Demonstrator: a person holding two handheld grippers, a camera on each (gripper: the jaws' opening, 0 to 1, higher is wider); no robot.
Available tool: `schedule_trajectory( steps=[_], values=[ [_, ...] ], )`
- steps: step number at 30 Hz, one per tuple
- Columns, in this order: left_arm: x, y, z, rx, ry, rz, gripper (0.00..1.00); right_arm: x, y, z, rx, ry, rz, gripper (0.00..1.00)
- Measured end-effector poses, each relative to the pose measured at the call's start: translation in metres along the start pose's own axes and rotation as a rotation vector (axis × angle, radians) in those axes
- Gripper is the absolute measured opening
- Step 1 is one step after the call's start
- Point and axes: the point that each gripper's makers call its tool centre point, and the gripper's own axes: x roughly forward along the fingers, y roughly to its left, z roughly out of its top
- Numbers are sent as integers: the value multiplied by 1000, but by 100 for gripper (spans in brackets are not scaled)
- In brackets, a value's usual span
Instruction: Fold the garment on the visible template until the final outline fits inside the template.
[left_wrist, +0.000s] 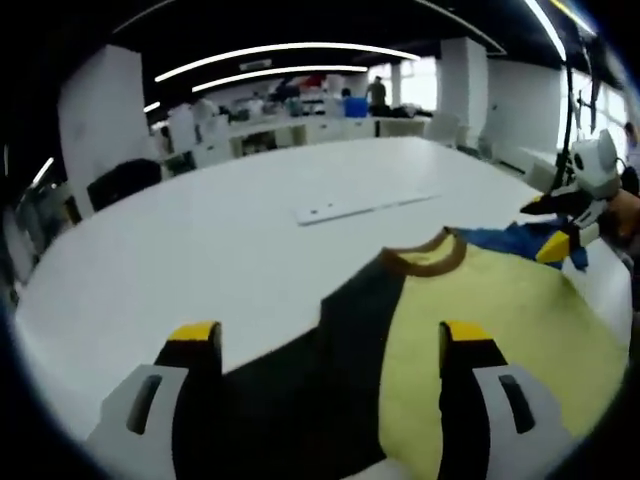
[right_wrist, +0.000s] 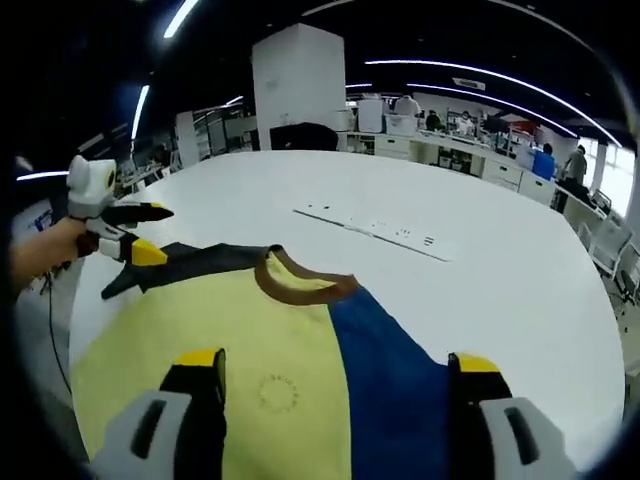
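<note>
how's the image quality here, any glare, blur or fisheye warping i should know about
Left gripper view: ceiling light strips bow into arcs, the white table curves, and the window at the back blows out. Right gripper view: same bending, the garment is evenly lit with soft shadows, far desks are slightly blurred.

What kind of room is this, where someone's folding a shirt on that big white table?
Probably a large open-plan office or lab: long ceiling light strips, rows of desks with people in the background, and a big white table holding the shirt.
</note>
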Motion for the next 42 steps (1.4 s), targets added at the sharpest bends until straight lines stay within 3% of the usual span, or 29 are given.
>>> schedule_trajectory(
  steps=[6,24,34,42],
  values=[
    [-22,-7,4,-6,-14,-31,99,-20,18,2,-37,0,33,99],
    [-77,-36,0,18,-17,-116,99,-76,35,-17,-64,8,46,99],
    [-97,-52,-1,20,-31,-154,99,-103,15,-44,-56,36,0,96],
    [-108,-61,-13,49,-19,-178,99,-122,-25,-81,-70,85,-100,84]
  ],
)
